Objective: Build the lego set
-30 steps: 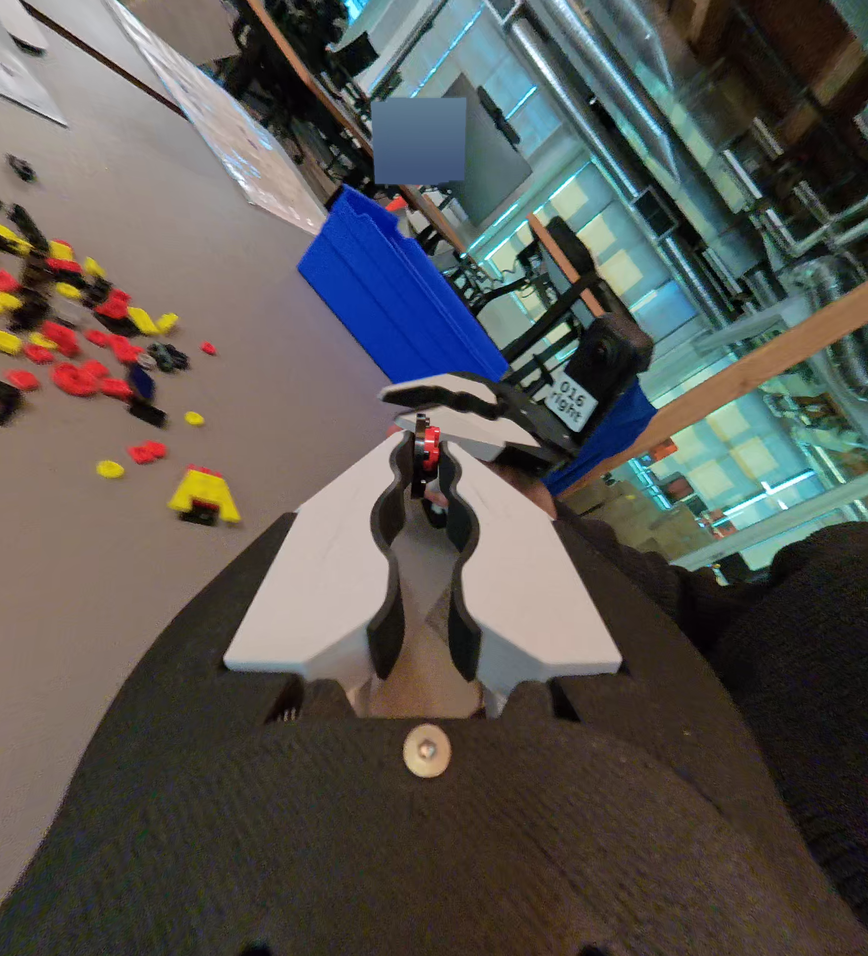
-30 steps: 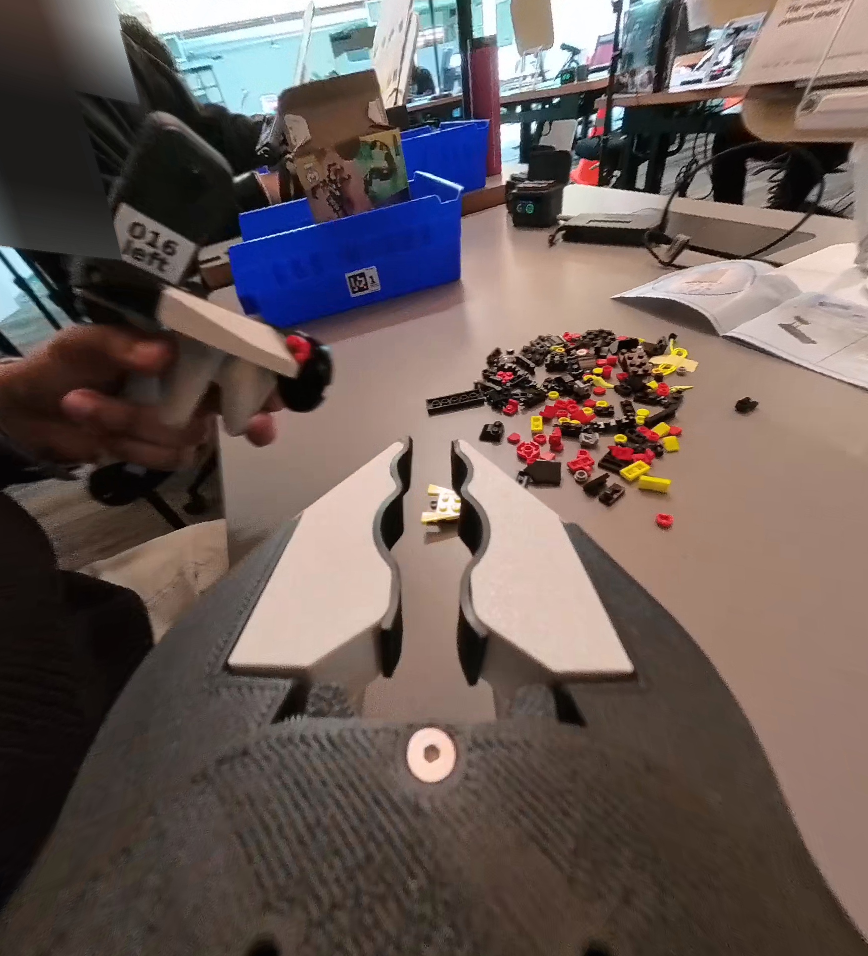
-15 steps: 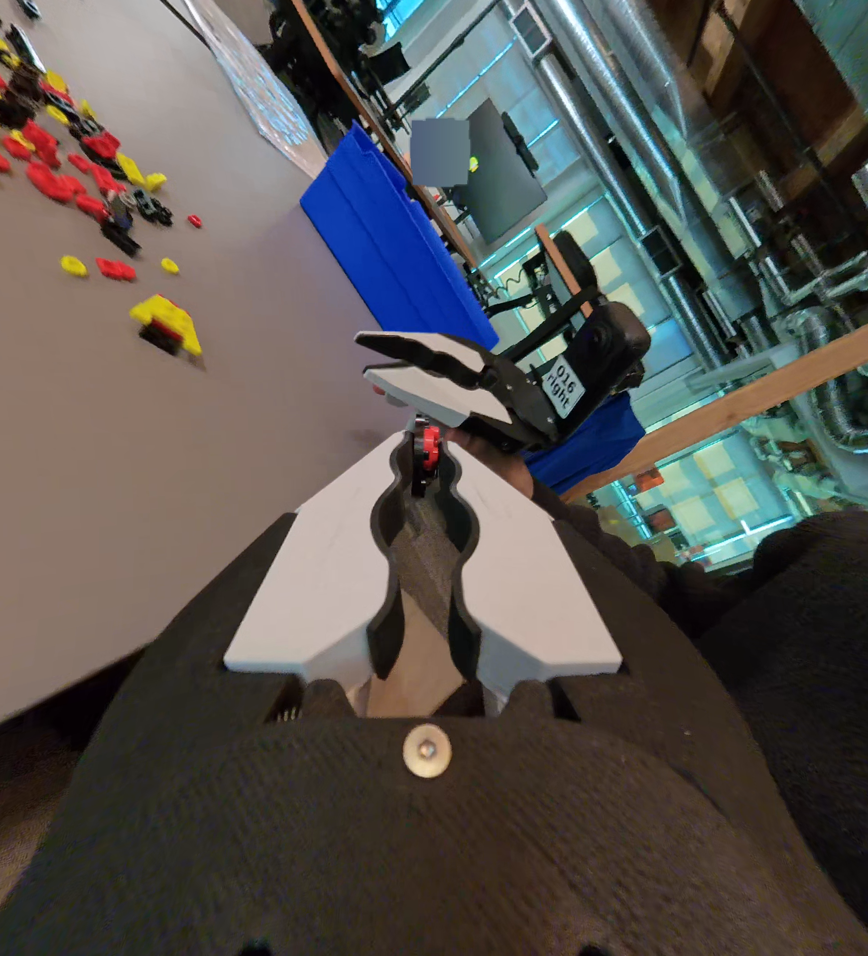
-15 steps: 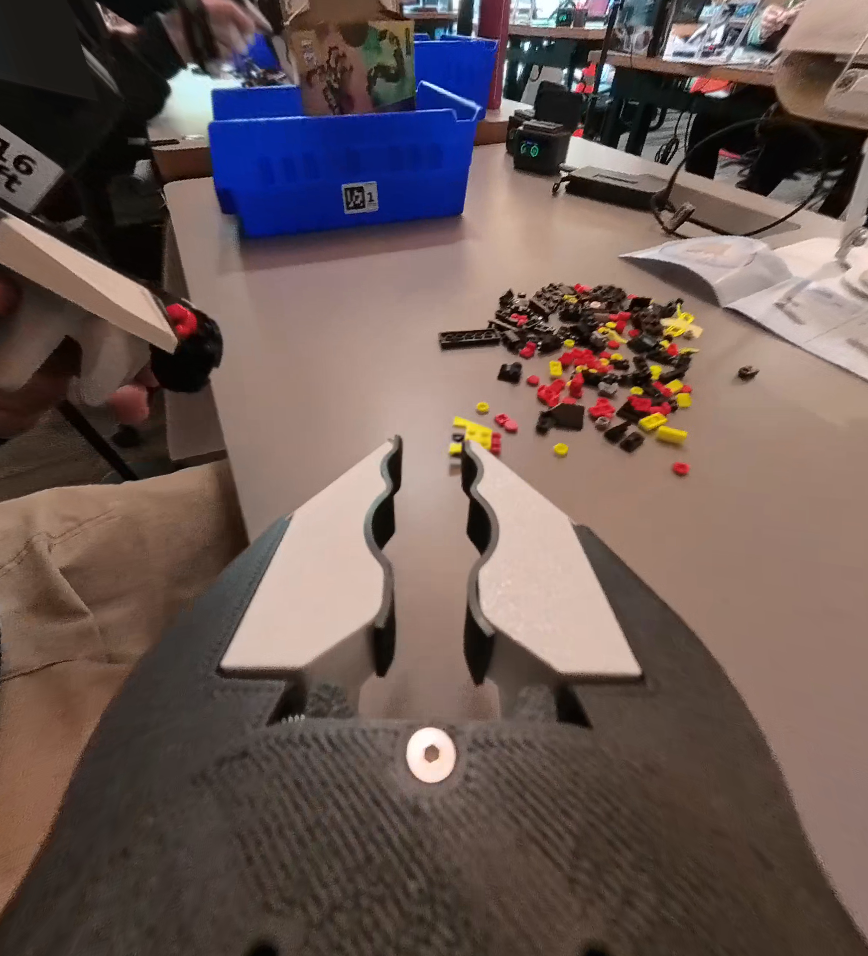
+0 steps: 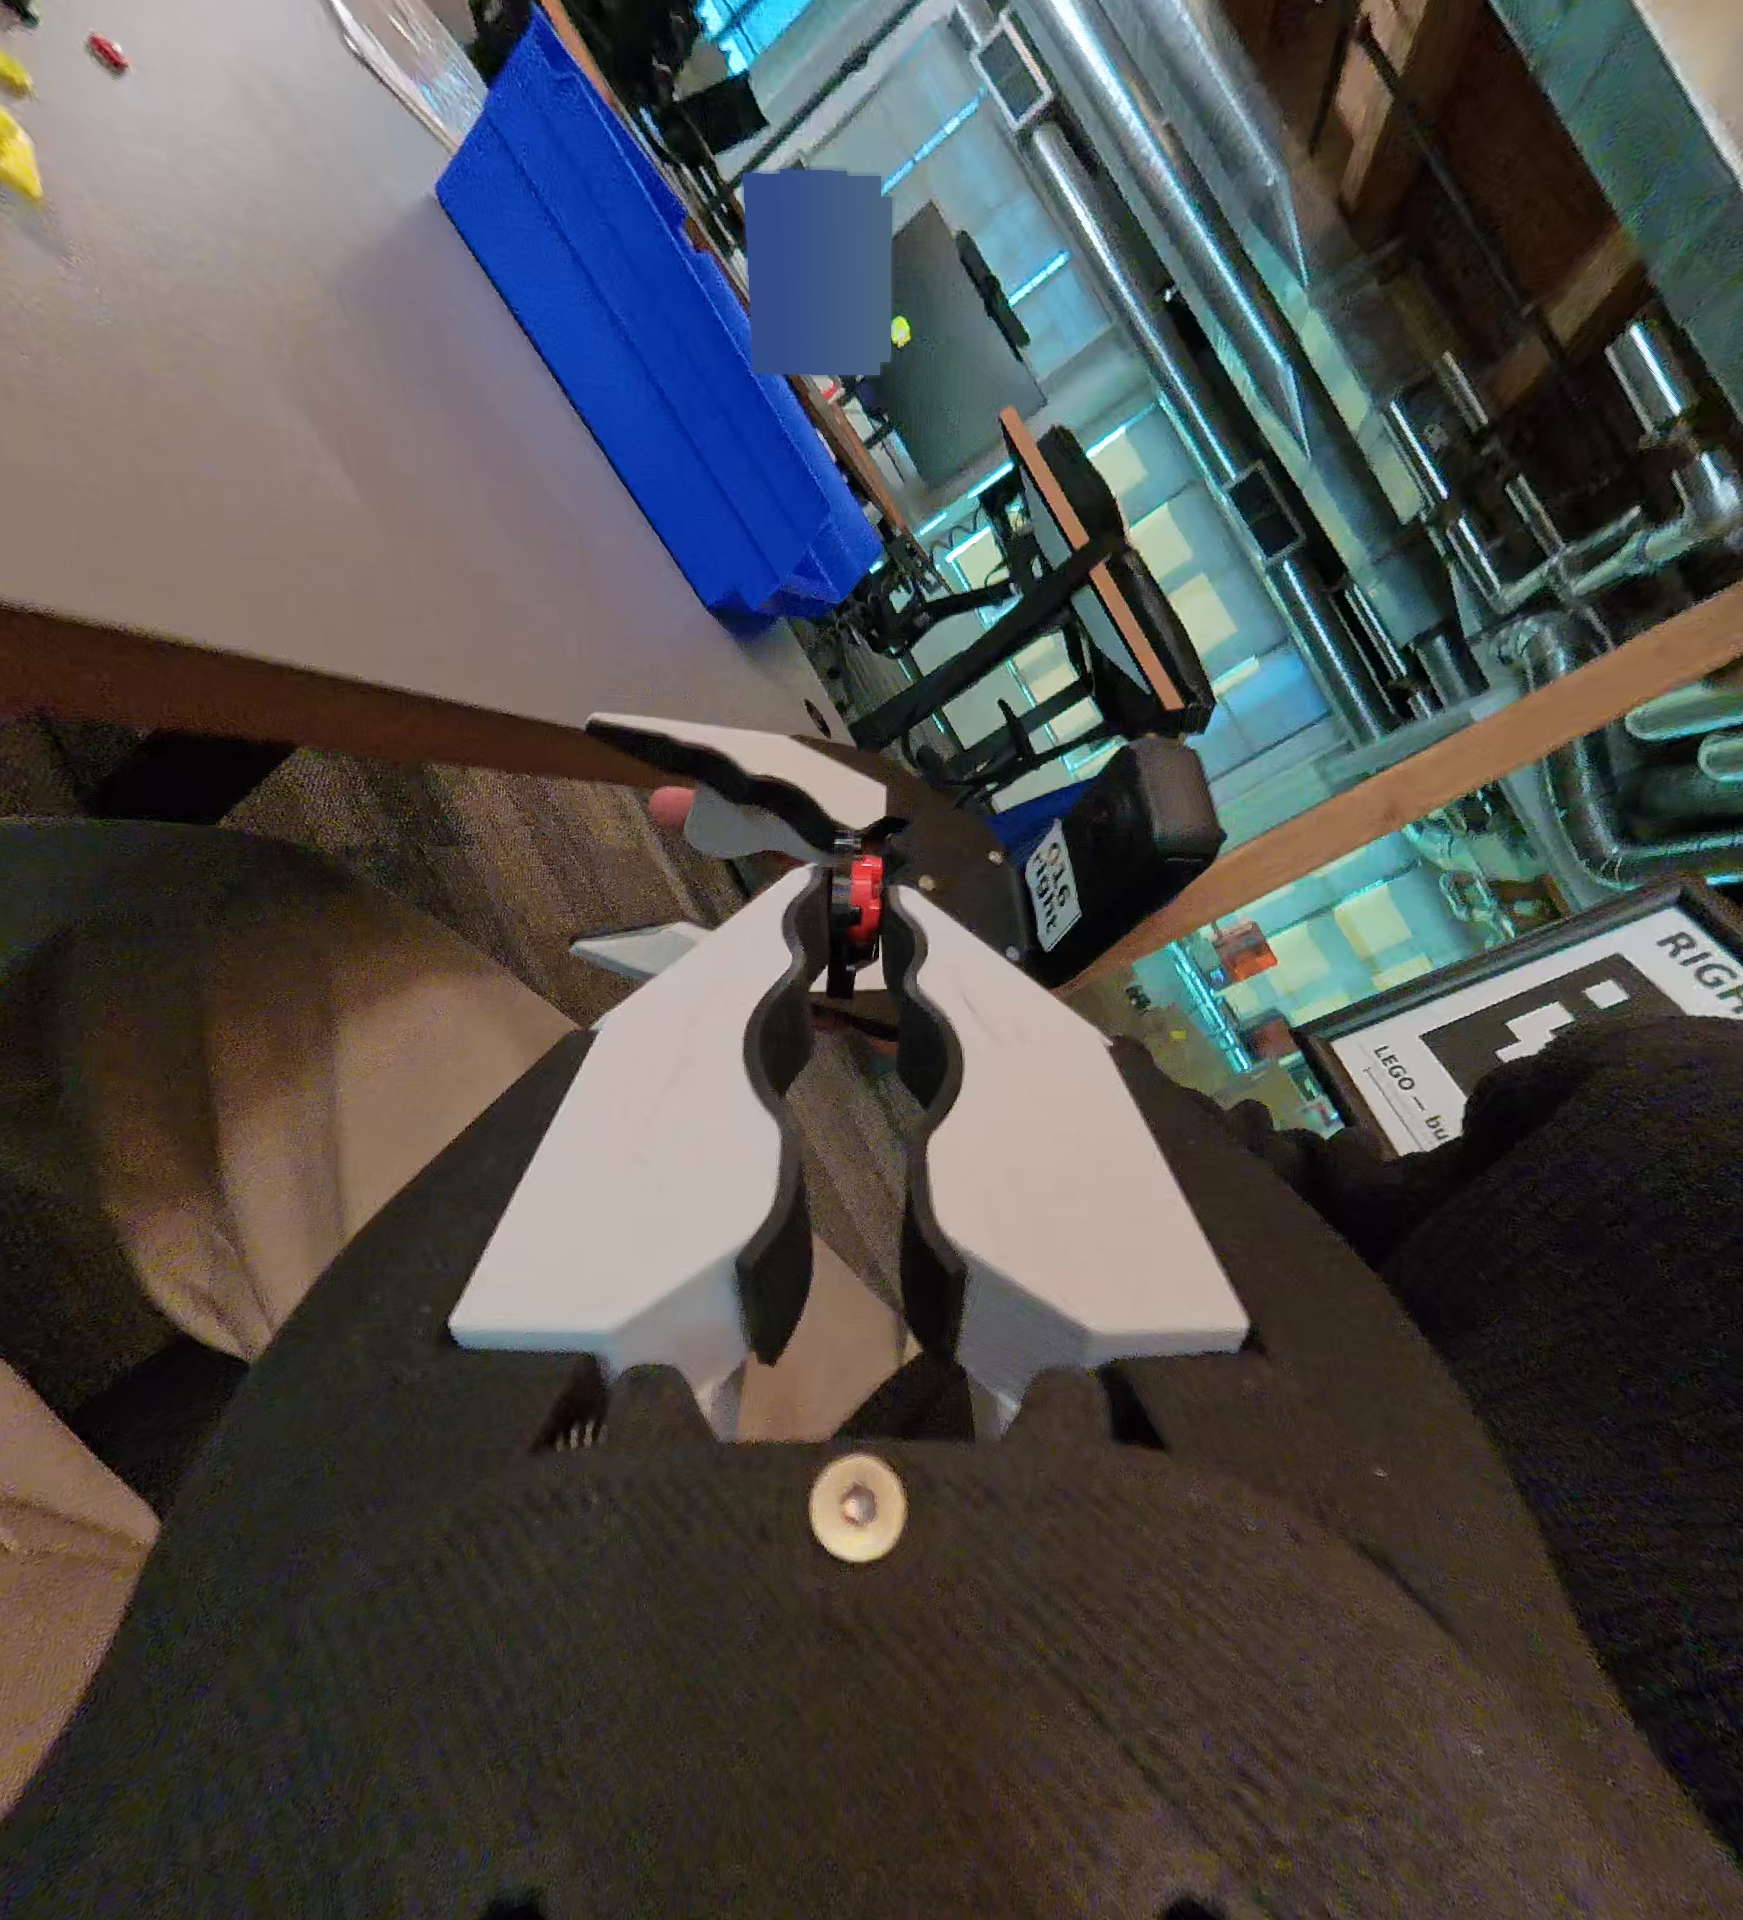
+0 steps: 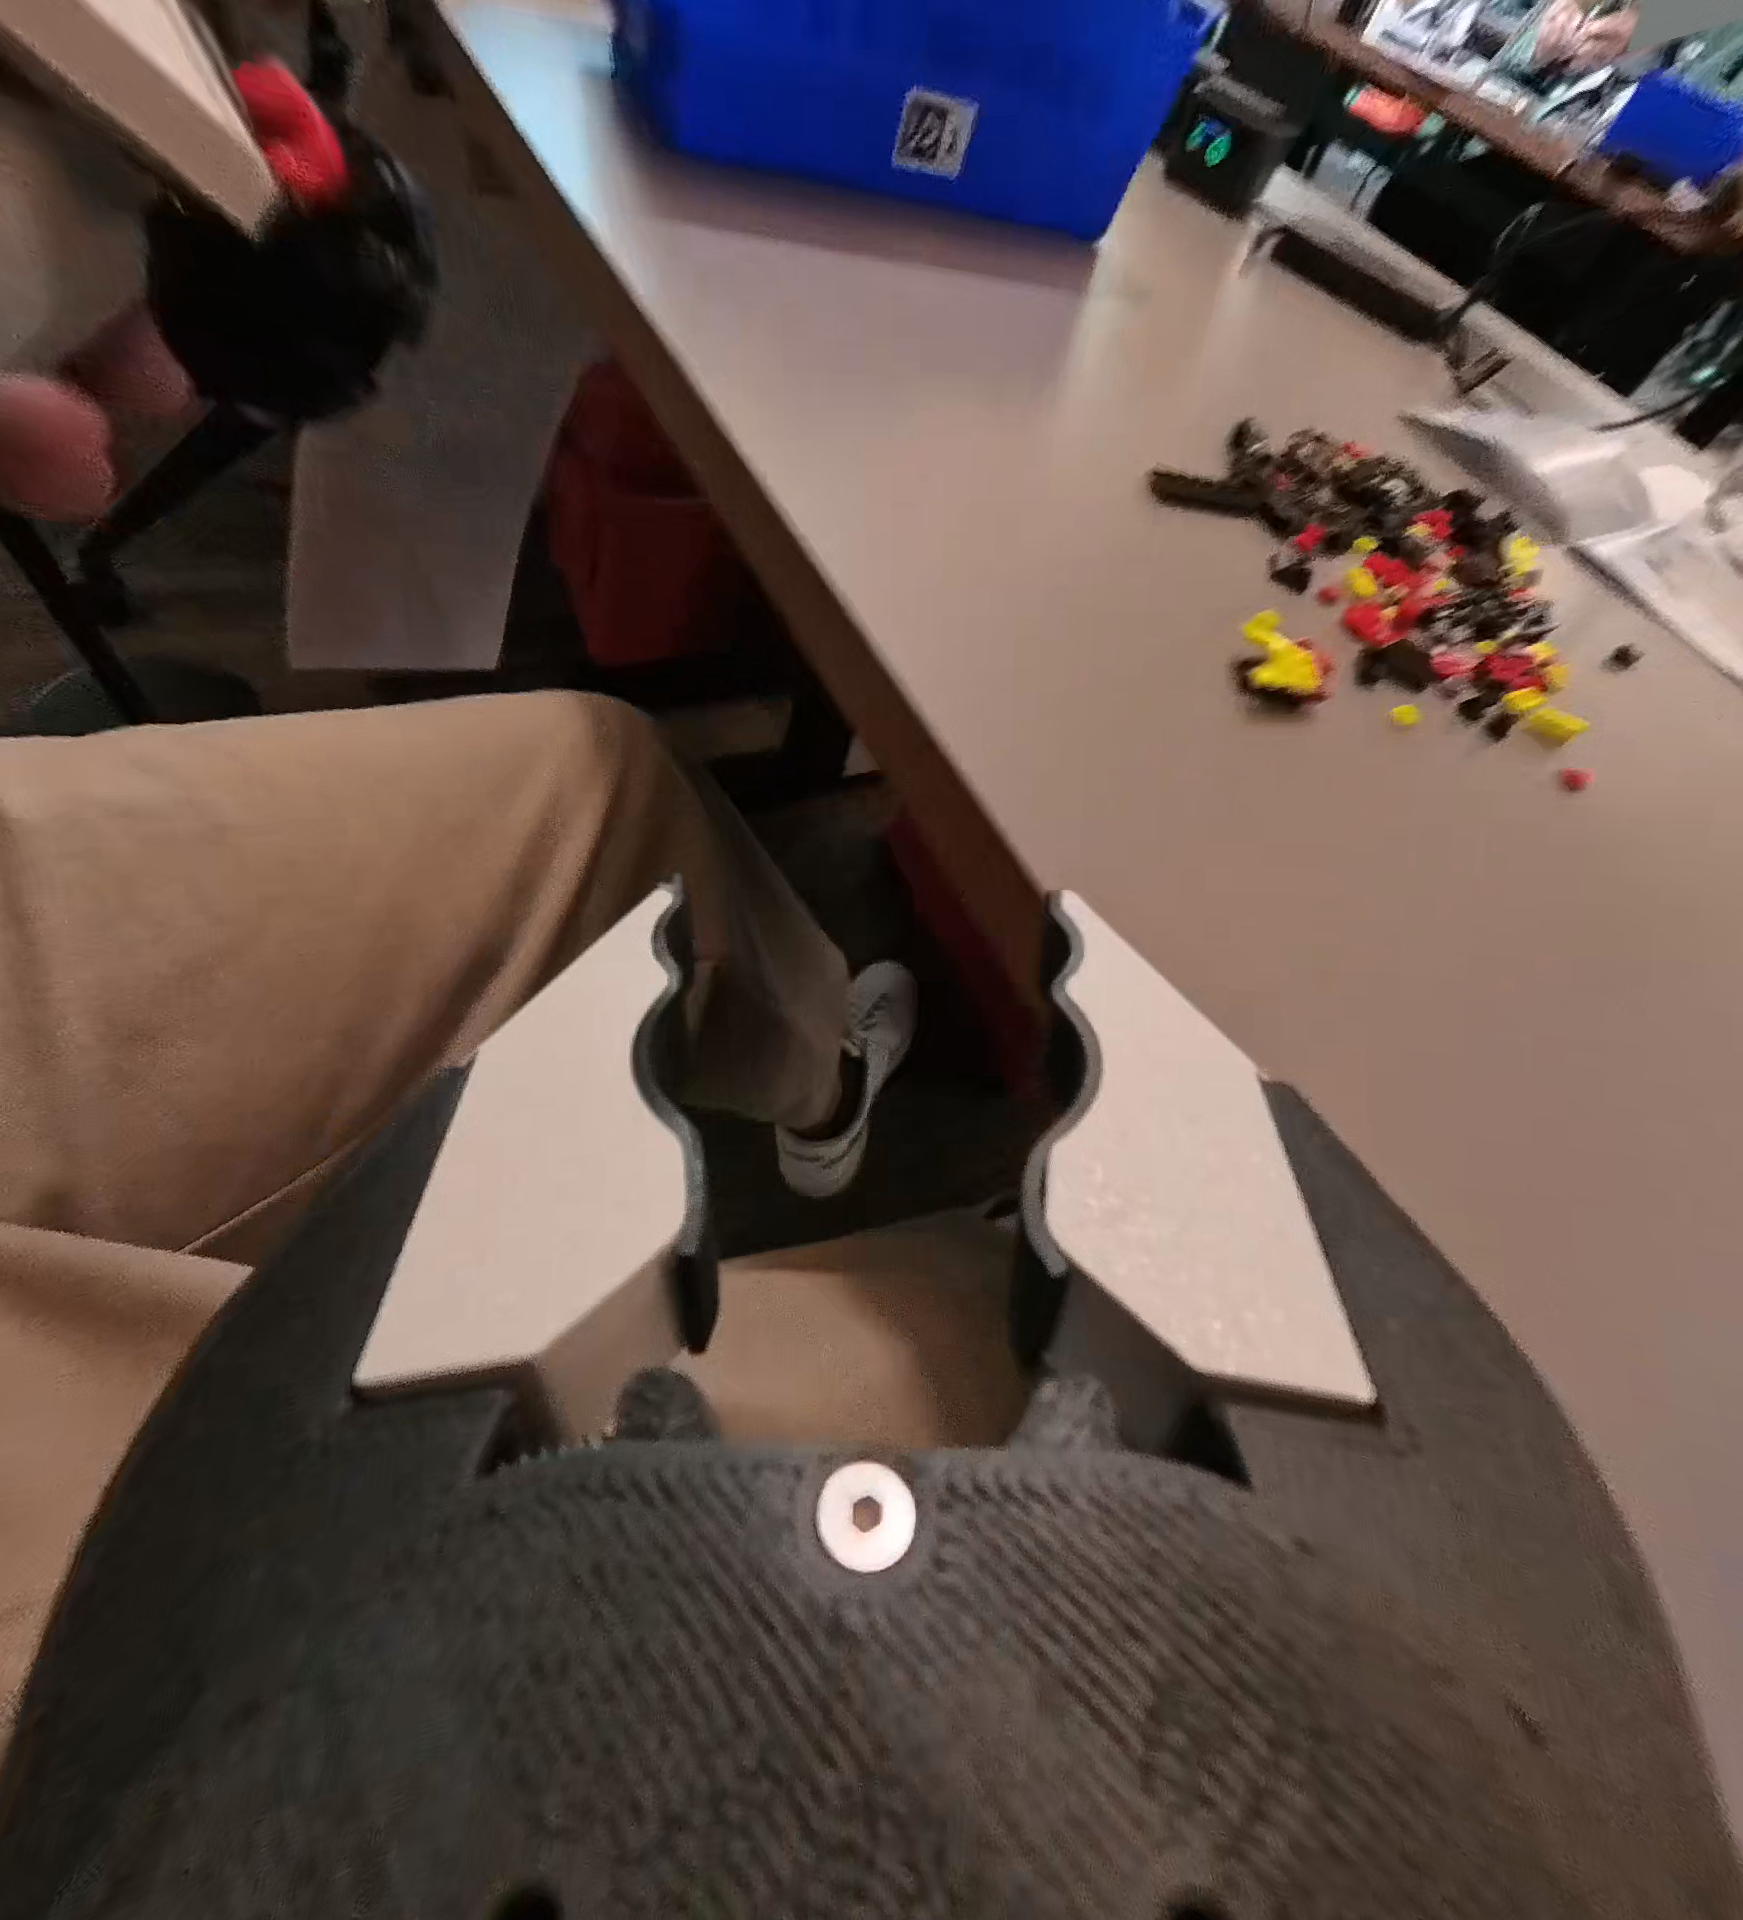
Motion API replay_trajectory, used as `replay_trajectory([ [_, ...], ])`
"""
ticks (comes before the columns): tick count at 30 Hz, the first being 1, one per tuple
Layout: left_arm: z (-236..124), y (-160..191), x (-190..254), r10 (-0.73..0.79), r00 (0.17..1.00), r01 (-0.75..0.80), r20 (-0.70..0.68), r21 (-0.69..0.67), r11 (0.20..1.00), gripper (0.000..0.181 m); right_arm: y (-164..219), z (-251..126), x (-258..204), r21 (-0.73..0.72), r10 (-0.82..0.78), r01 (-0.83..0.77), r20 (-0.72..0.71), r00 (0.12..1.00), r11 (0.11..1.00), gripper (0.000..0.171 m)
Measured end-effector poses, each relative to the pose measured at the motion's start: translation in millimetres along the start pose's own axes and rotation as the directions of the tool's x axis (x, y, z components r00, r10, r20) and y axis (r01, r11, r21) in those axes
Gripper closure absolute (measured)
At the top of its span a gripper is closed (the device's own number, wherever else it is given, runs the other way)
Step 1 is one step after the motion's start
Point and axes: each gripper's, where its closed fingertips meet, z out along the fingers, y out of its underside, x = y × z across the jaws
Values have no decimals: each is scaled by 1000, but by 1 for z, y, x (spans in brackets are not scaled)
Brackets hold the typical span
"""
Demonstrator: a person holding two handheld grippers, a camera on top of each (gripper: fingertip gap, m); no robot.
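The left hand-held gripper (image 5: 854, 914) is pinched shut on a small red and black wheel (image 5: 854, 909), held off the near edge of the counter (image 5: 223, 436) with its flat side toward the fingers. The right hand-held gripper (image 6: 862, 940) is wide open and empty, just left of the wheel and nearest to it. Half a second ago both were over the counter and the right one was nearly closed; now they hang over the lap, and the lego pile (image 6: 1407, 582) lies far right.

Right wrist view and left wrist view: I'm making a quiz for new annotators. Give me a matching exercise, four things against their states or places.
1. left gripper
2. right gripper
3. blue bin
4. loose brick pile

a. open, empty, off the table edge
b. scattered on the table
c. shut on a red and black wheel piece
d. at the table's far side

Pairs: 1-c, 2-a, 3-d, 4-b
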Motion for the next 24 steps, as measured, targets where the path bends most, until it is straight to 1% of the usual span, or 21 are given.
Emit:
replay_trajectory([
  [2, -16, 15, 8, -17, 1000, 17, 11, 20, 1000, 177, 6, -4, -25, -25, -2, 3, 23, 1000, 1000, 123],
  [7, -52, 50, 26, -77, 996, 74, 36, 74, 994, 177, 9, -14, -85, -23, -33, 35, 87, 996, 999, 165],
  [8, -59, 55, 28, -86, 995, 82, 44, 87, 993, 177, 8, -14, -97, -16, -37, 39, 119, 992, 999, 171],
  [10, -72, 65, 31, -97, 993, 90, 60, 110, 990, 178, 2, -10, -117, 3, -29, 29, 175, 984, 1000, 171],
  [11, -78, 68, 32, -102, 992, 93, 69, 121, 988, 177, -3, -8, -124, 19, -23, 20, 183, 983, 1000, 155],
  [12, -84, 70, 33, -107, 991, 96, 75, 137, 986, 177, -9, -5, -130, 38, -16, 9, 192, 981, 999, 134],
  [13, -89, 71, 33, -111, 990, 97, 85, 152, 984, 178, -13, -1, -135, 48, -10, 1, 204, 979, 999, 126],
  [14, -94, 72, 33, -112, 989, 96, 94, 164, 982, 178, -15, 2, -140, 49, -2, -9, 222, 975, 999, 124],
  [15, -98, 73, 34, -113, 988, 94, 101, 174, 980, 178, -16, 6, -145, 51, 6, -19, 246, 969, 999, 129],
  [18, -106, 75, 35, -114, 987, 91, 111, 191, 977, 177, -20, 15, -158, 64, 19, -43, 330, 944, 997, 136],
  [21, -114, 74, 32, -129, 984, 100, 126, 213, 972, 177, -22, 34, -158, 55, 75, -102, 362, 929, 993, 143],
  [22, -118, 74, 30, -141, 981, 109, 130, 228, 967, 177, -22, 41, -159, 46, 84, -109, 372, 925, 993, 135],
  [24, -128, 71, 26, -166, 976, 124, 142, 267, 956, 177, -24, 53, -163, 40, 82, -107, 397, 914, 993, 127],
])
